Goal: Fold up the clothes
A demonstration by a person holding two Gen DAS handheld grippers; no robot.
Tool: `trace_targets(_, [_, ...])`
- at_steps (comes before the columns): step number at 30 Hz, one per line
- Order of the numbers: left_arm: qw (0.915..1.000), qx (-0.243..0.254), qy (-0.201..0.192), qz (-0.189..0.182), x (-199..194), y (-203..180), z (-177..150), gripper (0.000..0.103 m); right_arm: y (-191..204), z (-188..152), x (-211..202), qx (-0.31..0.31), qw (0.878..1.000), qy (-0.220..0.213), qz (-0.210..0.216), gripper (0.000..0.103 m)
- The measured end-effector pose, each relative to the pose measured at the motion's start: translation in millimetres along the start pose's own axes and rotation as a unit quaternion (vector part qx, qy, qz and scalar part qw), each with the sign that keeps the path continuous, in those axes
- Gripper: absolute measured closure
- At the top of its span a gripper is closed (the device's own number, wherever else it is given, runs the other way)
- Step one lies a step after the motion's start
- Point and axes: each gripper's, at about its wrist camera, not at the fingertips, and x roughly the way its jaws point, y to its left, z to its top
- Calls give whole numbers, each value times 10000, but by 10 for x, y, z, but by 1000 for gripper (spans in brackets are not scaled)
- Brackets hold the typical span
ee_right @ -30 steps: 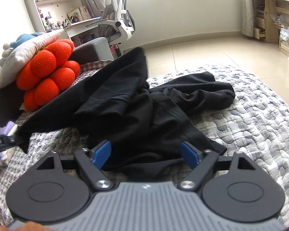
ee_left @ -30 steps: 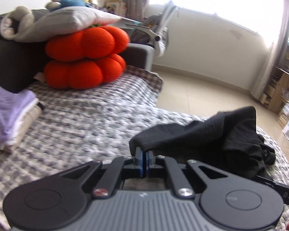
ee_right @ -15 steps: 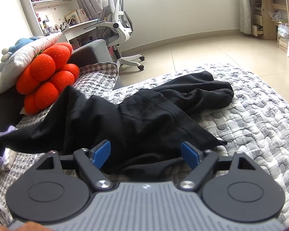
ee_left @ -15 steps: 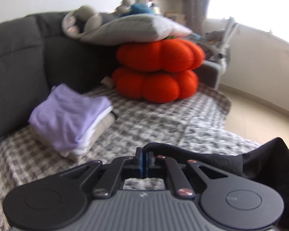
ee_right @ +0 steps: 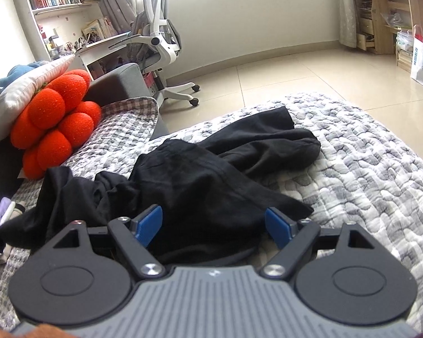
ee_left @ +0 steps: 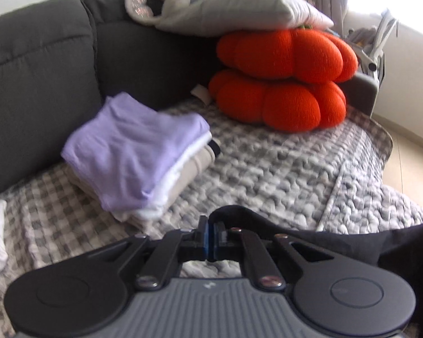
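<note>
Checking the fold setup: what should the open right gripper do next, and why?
Probably close the right gripper on the black garment lying bunched between its open jaws. The left gripper already pinches one edge, so a second grip would let the cloth be spread flat.

A black garment (ee_right: 211, 180) lies crumpled and unfolded on the grey quilt (ee_right: 380, 174), spread from the quilt's middle toward its left side, one long part reaching out to the right. At the quilt's left end sits a neat stack of folded clothes (ee_left: 138, 155), lilac on top, white and beige beneath.
</note>
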Motion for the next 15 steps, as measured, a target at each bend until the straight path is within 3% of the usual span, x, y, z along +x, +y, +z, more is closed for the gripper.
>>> trace_targets(2, [9998,-36,82,-175,-23,-12,-5,96,-3,17,31,-15,10000,1,10,20])
trace_targets(3, [9995,-61,110,-282,-47,-17,-6,89,-4,25,48,-26,10000,5,13,20])
trace_targets(6, [9980,-121,144,-607,-134,-50,-16,56,-6,27,89,-56,10000,32,1,20])
trace_targets(7, [9969,-133,169,-757,-156,-66,-25,51,-4,26,101,-68,10000,41,1,20])
trace_targets(10, [9910,-166,308,-1290,-205,-128,-54,43,13,21,132,-116,9999,67,6,22])
trace_targets(15, [9774,-82,550,-2037,-279,-342,-149,42,42,12,188,-159,9998,134,41,30])
